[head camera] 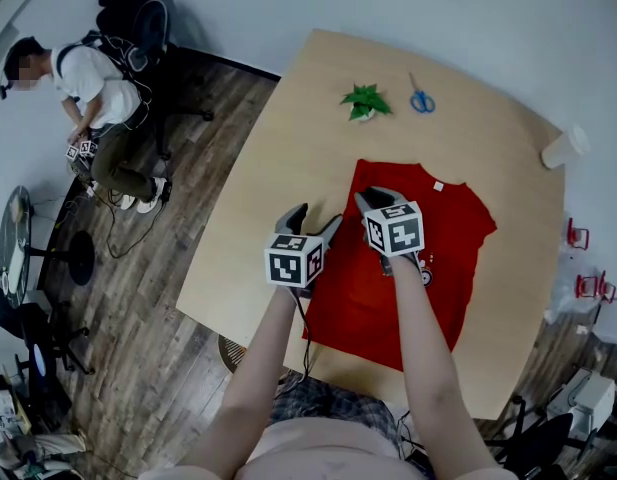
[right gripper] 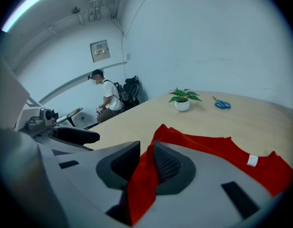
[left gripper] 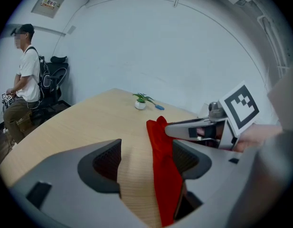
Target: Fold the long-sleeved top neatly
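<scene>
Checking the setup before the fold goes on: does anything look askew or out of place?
Nothing spilled or damaged. The red top lies flat except its left edge, lifted and bunched where the right gripper pinches it; the left gripper stands open around that fabric. The plant and scissors sit apart from it.

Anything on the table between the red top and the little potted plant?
Nothing: the head view shows bare table between the red top and the potted plant.

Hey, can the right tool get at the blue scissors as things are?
Probably not yet: the right tool is clamped on the red top. The scissors lie in the open beyond its collar, nothing on them.
</scene>
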`<state>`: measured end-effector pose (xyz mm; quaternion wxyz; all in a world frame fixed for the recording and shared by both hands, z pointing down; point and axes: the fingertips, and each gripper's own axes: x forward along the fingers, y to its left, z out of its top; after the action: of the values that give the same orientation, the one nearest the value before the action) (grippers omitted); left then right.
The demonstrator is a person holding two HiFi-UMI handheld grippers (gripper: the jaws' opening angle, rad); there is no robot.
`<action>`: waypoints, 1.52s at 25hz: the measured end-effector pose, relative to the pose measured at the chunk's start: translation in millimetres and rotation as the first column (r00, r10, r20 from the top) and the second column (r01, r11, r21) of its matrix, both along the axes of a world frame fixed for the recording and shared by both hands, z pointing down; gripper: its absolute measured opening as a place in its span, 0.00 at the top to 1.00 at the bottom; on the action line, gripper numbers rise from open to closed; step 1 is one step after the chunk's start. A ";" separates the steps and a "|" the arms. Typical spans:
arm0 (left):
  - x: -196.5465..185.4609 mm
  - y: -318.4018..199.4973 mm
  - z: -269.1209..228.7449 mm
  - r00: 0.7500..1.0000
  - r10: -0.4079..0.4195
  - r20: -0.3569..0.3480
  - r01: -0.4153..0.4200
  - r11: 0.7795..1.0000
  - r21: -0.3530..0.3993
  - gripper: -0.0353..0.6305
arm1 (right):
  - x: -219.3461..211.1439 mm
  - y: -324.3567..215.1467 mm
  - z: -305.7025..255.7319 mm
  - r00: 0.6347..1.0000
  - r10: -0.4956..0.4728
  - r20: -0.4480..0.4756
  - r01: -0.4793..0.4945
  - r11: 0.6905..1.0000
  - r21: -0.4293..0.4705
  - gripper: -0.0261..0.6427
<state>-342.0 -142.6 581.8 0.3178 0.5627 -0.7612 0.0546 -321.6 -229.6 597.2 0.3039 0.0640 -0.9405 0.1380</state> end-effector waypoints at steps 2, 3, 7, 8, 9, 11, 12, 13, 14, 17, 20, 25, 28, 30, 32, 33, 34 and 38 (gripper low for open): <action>-1.6 6.2 -0.6 1.000 -0.008 0.002 0.008 1.000 -0.004 0.47 | -5.7 6.1 -2.5 1.000 -0.006 0.014 0.006 1.000 -0.010 0.79; -2.5 8.7 -1.1 1.000 -0.010 0.003 0.010 1.000 -0.004 0.47 | -6.9 7.4 -4.3 1.000 -0.003 0.023 0.003 1.000 -0.014 0.77; -4.5 8.8 -5.5 1.000 -0.002 0.015 0.002 1.000 0.004 0.47 | 1.7 -1.0 -17.8 0.996 0.046 0.077 -0.043 0.998 -0.038 0.68; -3.3 5.8 -7.0 1.000 0.008 0.021 -0.009 1.000 0.006 0.47 | 7.0 -5.3 -22.3 0.994 0.060 0.089 -0.057 0.998 -0.038 0.66; -1.5 1.6 -8.6 0.999 0.022 0.028 -0.023 1.000 0.007 0.47 | 13.3 -10.4 -27.1 0.992 0.074 0.099 -0.071 0.997 -0.034 0.64; 2.9 -10.0 -12.4 0.997 0.059 0.046 -0.059 0.998 0.007 0.47 | 28.8 -23.5 -37.6 0.988 0.103 0.117 -0.102 0.995 -0.018 0.62; 5.2 -17.0 -14.4 0.995 0.081 0.058 -0.081 0.997 0.004 0.47 | 38.1 -31.2 -43.0 0.985 0.120 0.124 -0.120 0.993 -0.007 0.62; 7.3 -24.1 -16.3 0.992 0.103 0.070 -0.104 0.995 0.001 0.46 | 48.3 -39.2 -48.0 0.982 0.137 0.130 -0.139 0.990 0.003 0.62; 9.4 -31.4 -18.4 0.988 0.127 0.083 -0.127 0.992 -0.004 0.46 | 58.9 -47.4 -52.5 0.979 0.155 0.134 -0.158 0.987 0.012 0.62; 16.2 -56.5 -24.5 0.971 0.207 0.122 -0.205 0.978 -0.026 0.46 | 92.3 -74.2 -60.5 0.971 0.205 0.126 -0.211 0.977 0.041 0.62; 25.2 -86.0 -28.9 0.939 0.304 0.160 -0.297 0.953 -0.063 0.46 | 128.6 -102.4 -61.9 0.964 0.248 0.093 -0.255 0.964 0.077 0.62; 36.3 -134.6 -34.7 0.870 0.449 0.204 -0.430 0.893 -0.132 0.46 | 184.3 -146.6 -59.2 0.963 0.270 0.018 -0.269 0.949 0.164 0.63; 38.4 -160.0 -33.8 0.814 0.533 0.230 -0.501 0.845 -0.185 0.46 | 205.2 -170.4 -54.0 0.970 0.236 -0.050 -0.219 0.949 0.226 0.65; 40.5 -175.3 -27.3 0.772 0.597 0.219 -0.553 0.800 -0.233 0.46 | 213.4 -184.5 -46.4 0.975 0.188 -0.117 -0.149 0.949 0.276 0.66; 42.8 -190.0 -18.6 0.727 0.655 0.203 -0.598 0.751 -0.280 0.47 | 217.0 -194.5 -36.4 0.974 0.125 -0.188 -0.063 0.949 0.308 0.67; 43.7 -196.8 -13.7 0.707 0.680 0.195 -0.617 0.727 -0.301 0.48 | 216.7 -197.4 -31.0 0.972 0.091 -0.219 -0.018 0.949 0.315 0.67; 44.4 -203.1 -8.1 0.687 0.702 0.187 -0.633 0.705 -0.321 0.49 | 215.0 -199.4 -25.4 0.968 0.058 -0.244 0.023 0.948 0.319 0.67; 45.4 -224.9 17.9 0.622 0.766 0.164 -0.674 0.630 -0.387 0.52 | 199.2 -205.6 -2.3 0.955 -0.046 -0.292 0.142 0.938 0.316 0.68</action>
<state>-296.5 -367.5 599.7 0.2213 0.7535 -0.4911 0.3771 -122.4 -435.2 594.9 0.4249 0.0879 -0.8996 -0.0484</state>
